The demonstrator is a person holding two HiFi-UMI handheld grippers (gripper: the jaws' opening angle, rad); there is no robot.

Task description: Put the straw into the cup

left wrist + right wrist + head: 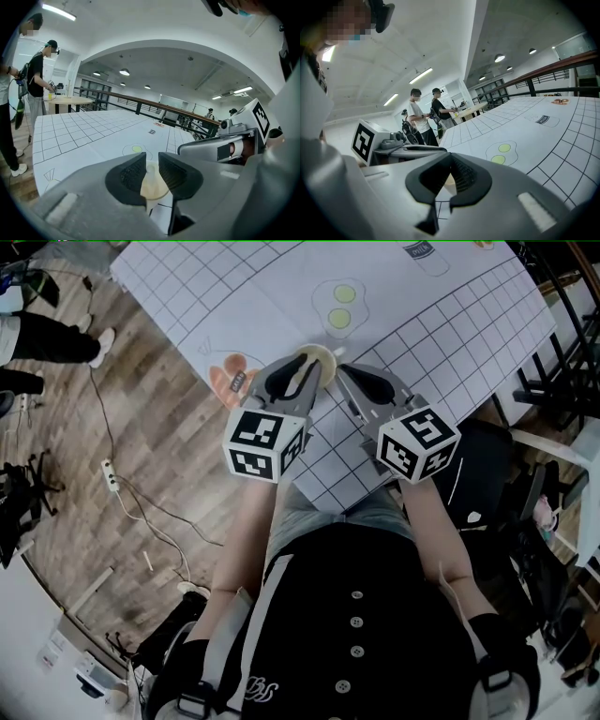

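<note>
A: Head view: why did we have both grippers at the table's [450, 324] near edge?

B: The cup [319, 354] stood there. Our left gripper [305, 367] had its jaws partly apart with the cup at their tips, unpinched, probably to steady it. Our right gripper [345, 373] was closed on nothing we could see, and we saw no straw anywhere.

Head camera facing steeply down over the near edge of the worktop [450, 324], left gripper [152, 159] and right gripper [451, 161] cameras close behind their jaws, low, facing across the worktop, all three views sharing the cup [319, 354] and yellow-dot marking [342, 306].
</note>
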